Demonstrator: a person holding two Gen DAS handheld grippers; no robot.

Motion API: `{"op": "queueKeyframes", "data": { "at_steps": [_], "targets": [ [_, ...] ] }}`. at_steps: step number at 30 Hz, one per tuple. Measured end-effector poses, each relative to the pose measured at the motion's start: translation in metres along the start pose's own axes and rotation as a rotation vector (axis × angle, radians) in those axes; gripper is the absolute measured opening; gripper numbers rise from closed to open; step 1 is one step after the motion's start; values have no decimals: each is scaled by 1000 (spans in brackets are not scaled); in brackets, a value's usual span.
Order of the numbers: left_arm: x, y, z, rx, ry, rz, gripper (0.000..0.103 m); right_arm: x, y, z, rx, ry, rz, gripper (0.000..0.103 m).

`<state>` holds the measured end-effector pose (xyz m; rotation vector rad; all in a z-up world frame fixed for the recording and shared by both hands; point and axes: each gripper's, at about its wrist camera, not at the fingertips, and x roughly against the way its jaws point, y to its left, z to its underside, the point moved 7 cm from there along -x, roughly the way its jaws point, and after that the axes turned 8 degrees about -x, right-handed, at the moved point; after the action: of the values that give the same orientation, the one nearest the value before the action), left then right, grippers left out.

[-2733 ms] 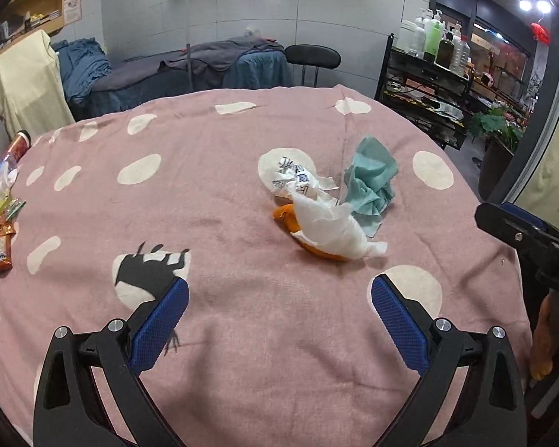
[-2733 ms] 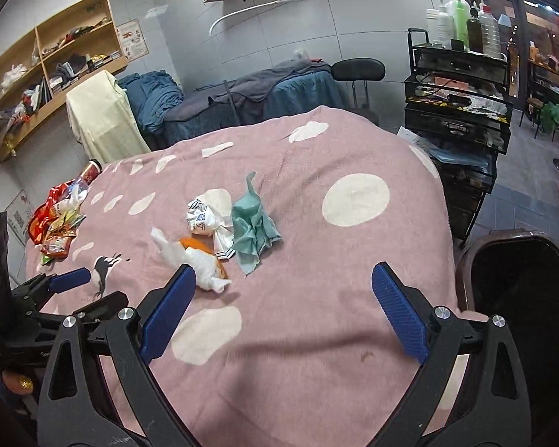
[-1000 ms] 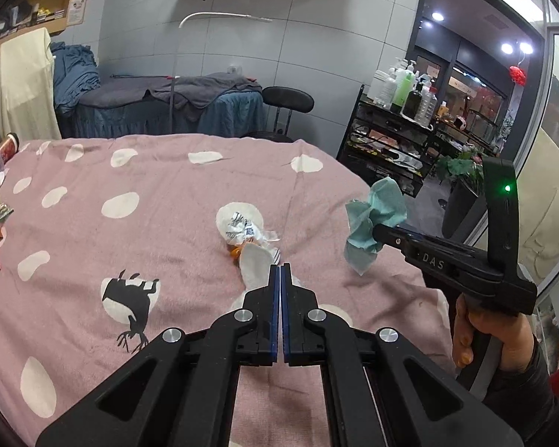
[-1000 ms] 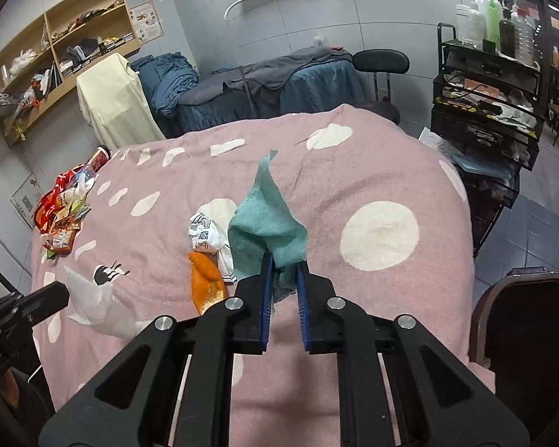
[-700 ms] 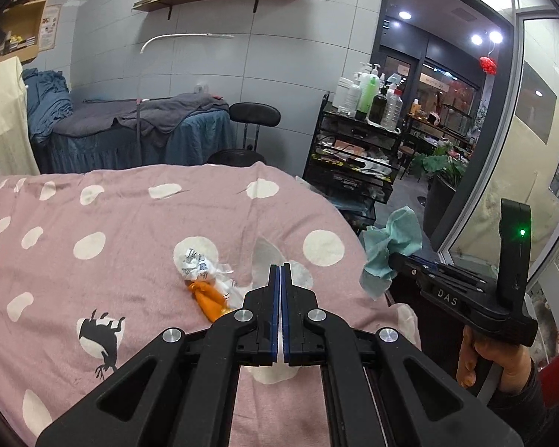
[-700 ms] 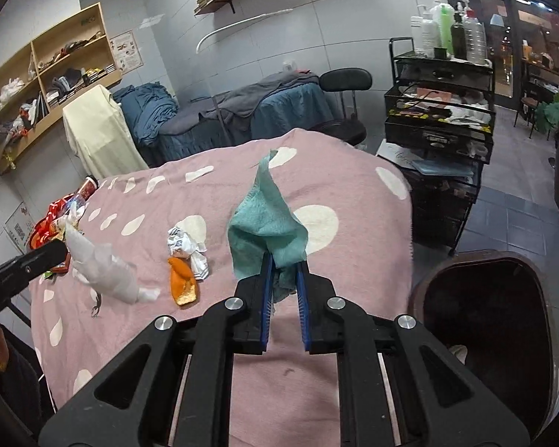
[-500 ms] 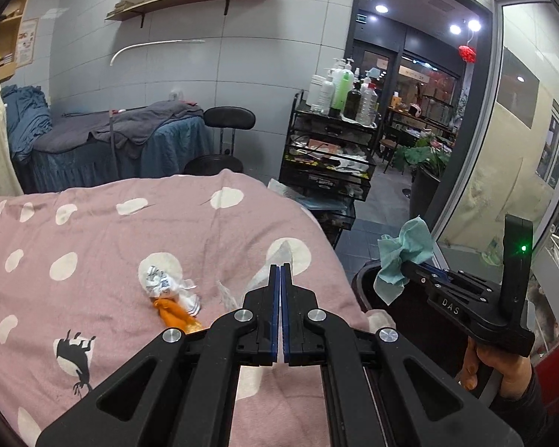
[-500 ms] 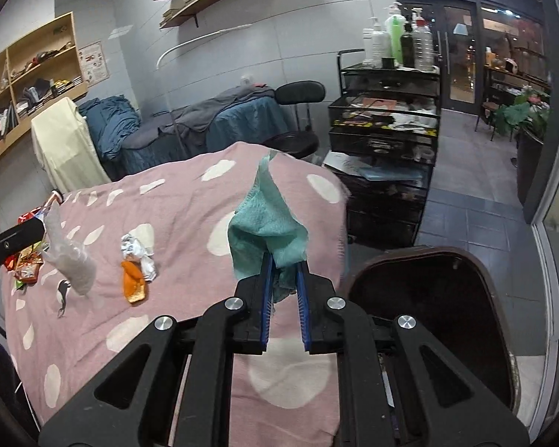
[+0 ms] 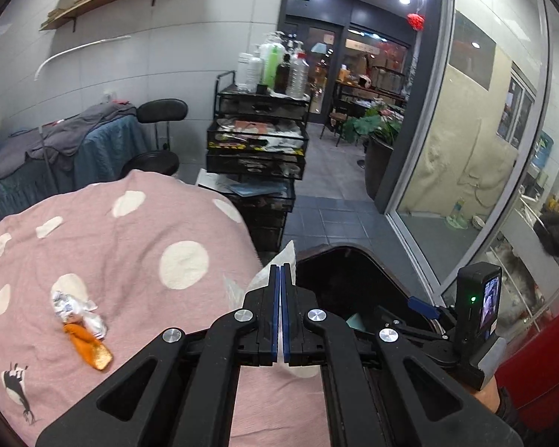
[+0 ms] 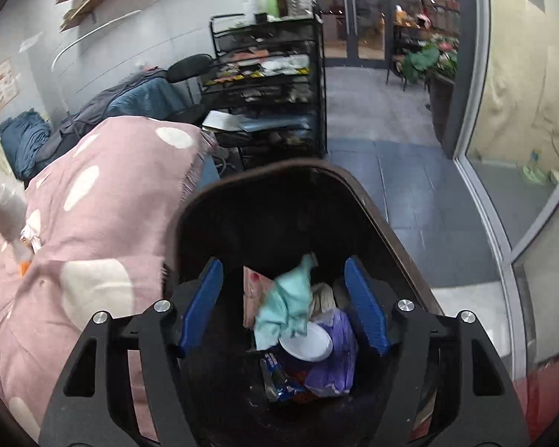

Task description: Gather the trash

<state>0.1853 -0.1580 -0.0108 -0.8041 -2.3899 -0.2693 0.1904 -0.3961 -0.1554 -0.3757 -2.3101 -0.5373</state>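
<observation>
Teal cloth (image 10: 285,307): crumpled, loose between the spread blue pads of the right hand-held gripper, touching neither; it lies over the rubbish inside the bin, centre-bottom of the right wrist view.
Bin (image 10: 372,205): dark, brown-rimmed, open-topped, beside the edge of the pink cover; inside it a white round lid (image 10: 306,343), a purple bag (image 10: 339,357) and printed wrappers.
Right hand-held gripper (image 10: 283,305): jaws opening, pads wide apart over the bin's mouth, nothing pinched; in the left wrist view it shows at lower right (image 9: 410,316) with a small lit screen on its body.
White tissue (image 9: 285,259): pinched by the left hand-held gripper, its tip poking above the pads; in the right wrist view it appears blurred at the left edge (image 10: 3,201).
Left hand-held gripper (image 9: 280,279): pads pressed together on the tissue, held above the cover's right edge, close to the bin's rim.
Crumpled printed wrapper (image 9: 70,307): on a white dot of the cover, lower left of the left wrist view.
Orange scrap (image 9: 89,346): touching the wrapper, just below it.
Pink dotted cover (image 9: 130,246): spread over the desk, white dots and a small black animal print at lower left.
Black wire rack (image 9: 257,141): behind the bin, bottles on top, trays full of clutter.
Black stool (image 9: 156,138): left of the rack.
</observation>
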Motion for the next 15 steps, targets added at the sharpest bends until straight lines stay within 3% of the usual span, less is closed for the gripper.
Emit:
{"op": "queueKeyframes", "data": {
  "at_steps": [8, 15],
  "targets": [
    [-43, -39, 6, -31, 76, 91, 2, 5, -29, 3, -77, -20, 27, 70],
    [-76, -70, 12, -73, 138, 112, 2, 8, -49, -5, -136, -46, 55, 73]
  ]
}}
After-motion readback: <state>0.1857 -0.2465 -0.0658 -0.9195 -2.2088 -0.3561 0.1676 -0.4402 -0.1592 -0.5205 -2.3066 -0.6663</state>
